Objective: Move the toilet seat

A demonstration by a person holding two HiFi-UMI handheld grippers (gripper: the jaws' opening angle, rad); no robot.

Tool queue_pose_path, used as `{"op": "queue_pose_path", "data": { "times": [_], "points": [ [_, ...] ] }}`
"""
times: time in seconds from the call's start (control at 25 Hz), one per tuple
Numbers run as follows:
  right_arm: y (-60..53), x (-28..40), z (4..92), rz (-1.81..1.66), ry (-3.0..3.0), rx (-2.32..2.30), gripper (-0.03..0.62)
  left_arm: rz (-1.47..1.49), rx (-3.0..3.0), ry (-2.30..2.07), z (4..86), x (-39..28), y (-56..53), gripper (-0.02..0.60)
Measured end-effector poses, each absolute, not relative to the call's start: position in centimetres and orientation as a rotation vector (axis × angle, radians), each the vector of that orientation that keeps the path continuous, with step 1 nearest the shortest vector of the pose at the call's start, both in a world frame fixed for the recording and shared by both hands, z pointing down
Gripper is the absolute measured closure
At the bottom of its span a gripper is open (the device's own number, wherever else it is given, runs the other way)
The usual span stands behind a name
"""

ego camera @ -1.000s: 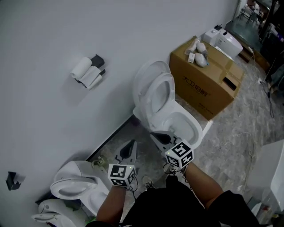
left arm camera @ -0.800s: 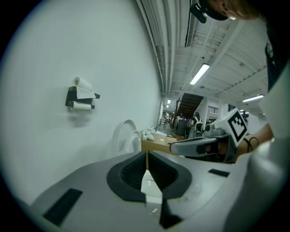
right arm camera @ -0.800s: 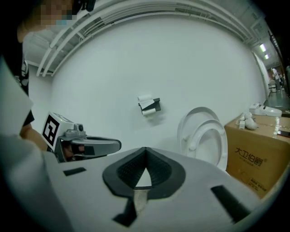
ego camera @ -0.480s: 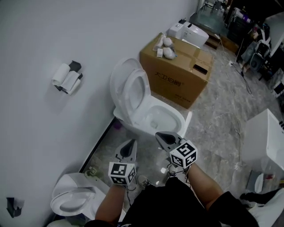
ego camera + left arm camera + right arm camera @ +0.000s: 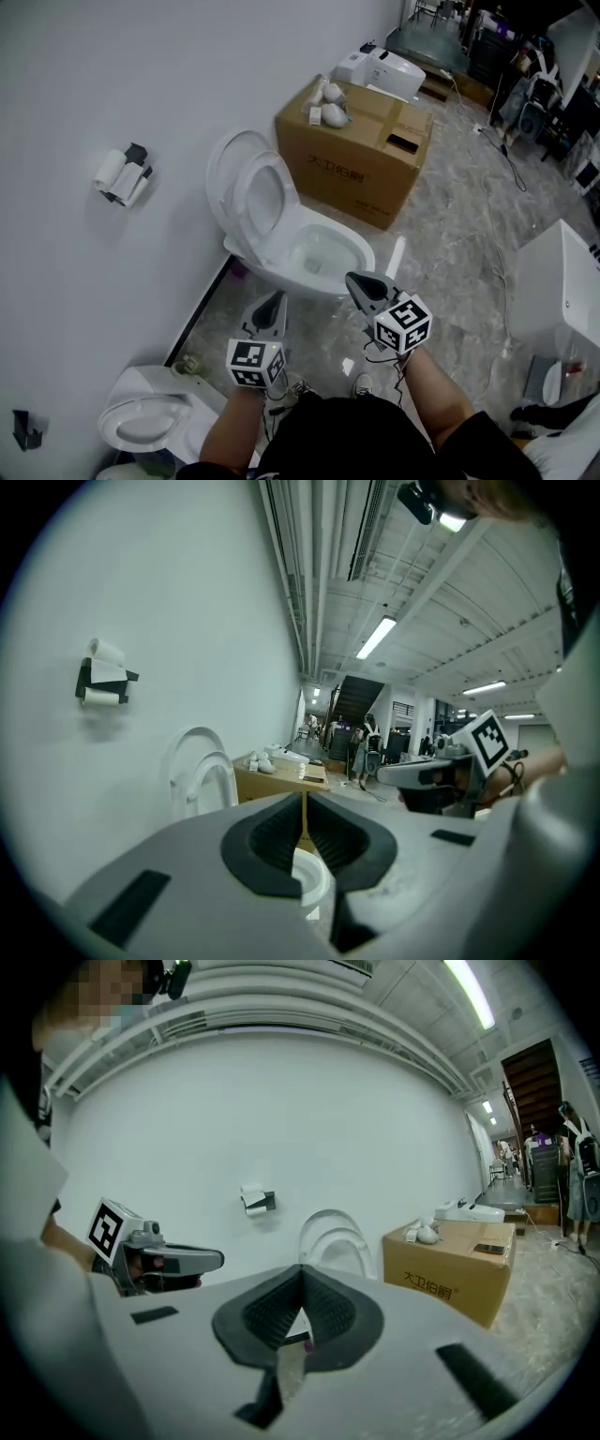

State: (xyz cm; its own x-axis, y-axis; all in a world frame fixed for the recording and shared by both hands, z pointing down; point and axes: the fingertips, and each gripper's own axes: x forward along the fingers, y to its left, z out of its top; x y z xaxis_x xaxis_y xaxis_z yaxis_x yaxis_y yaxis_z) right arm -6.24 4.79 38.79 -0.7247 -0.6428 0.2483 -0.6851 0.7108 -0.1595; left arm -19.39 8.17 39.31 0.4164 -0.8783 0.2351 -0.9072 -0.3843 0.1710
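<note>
Right hand-held gripper (image 5: 356, 279) seemingly backed off the toilet seat (image 5: 286, 192).

The toilet seat (image 5: 287, 208) is a white oval ring, raised upright at the back of the bowl (image 5: 366, 259). It leans against the open lid (image 5: 225, 173), close to the wall (image 5: 112, 84).

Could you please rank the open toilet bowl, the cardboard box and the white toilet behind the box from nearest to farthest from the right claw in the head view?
1. Open toilet bowl, just ahead of the right claw.
2. Cardboard box, beyond the bowl, further up the frame.
3. White toilet, behind the box, farthest back.
</note>
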Motion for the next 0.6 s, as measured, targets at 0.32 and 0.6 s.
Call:
{"op": "queue_pose_path", "data": {
  "times": [0.32,0.6],
  "points": [
    [7.3,1.0,38.0,0.34,-2.811,0.985,0.589,0.18,2.371,-1.611,38.7,-10.7,11.5,0.565],
    [9.2,5.3,37.4,0.31,-2.859,0.9,0.589,0.174,2.333,-1.701,38.5,-6.0,14.3,0.565]
  ]
}}
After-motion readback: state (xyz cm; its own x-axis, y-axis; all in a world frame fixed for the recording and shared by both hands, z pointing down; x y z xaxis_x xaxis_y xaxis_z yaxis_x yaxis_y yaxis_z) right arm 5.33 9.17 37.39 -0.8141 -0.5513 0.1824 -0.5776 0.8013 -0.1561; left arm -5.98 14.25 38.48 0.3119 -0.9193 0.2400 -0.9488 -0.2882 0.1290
